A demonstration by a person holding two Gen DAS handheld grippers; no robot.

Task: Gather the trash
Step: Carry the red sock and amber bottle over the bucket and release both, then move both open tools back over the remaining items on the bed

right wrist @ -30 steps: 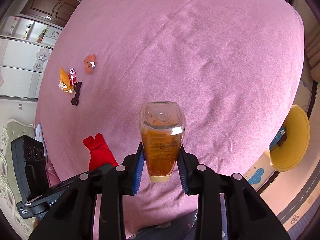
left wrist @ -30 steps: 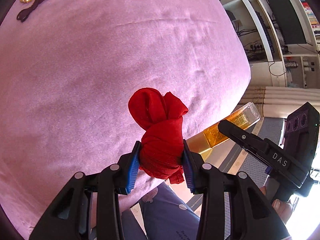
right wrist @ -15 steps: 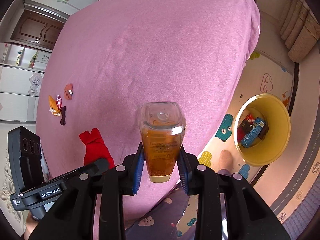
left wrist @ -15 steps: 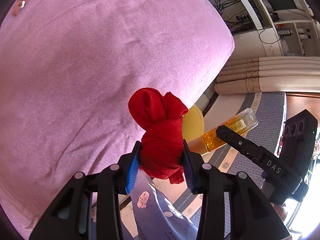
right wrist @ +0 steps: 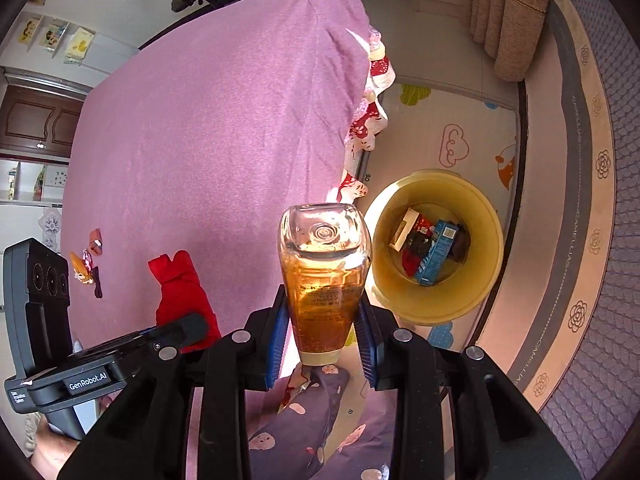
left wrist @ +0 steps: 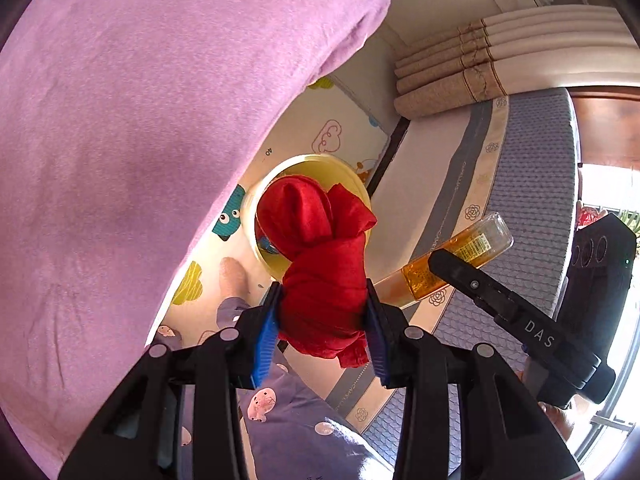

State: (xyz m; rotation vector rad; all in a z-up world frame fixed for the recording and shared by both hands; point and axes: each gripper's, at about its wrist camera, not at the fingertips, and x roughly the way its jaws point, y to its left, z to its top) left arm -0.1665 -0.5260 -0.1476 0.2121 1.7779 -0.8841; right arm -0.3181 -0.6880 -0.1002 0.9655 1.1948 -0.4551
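Both swung off bed toward yellow bin (right wrist: pixel 436 308); left hand-held gripper (left wrist: pixel 322 320) clamps red cloth (left wrist: pixel 320 264), right hand-held gripper (right wrist: pixel 324 330) amber bottle (right wrist: pixel 324 276) (tilted down)

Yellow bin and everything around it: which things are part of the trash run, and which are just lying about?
Part of the job:
- red cloth bundle, held in the left gripper
- amber bottle, held in the right gripper
- yellow bin, already holding boxes
- small scraps on the bed

Just lying about:
- pink bedspread
- play mat
- rolled mats

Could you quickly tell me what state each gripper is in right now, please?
Left gripper: closed on the red cloth bundle.
Right gripper: closed on the amber bottle.
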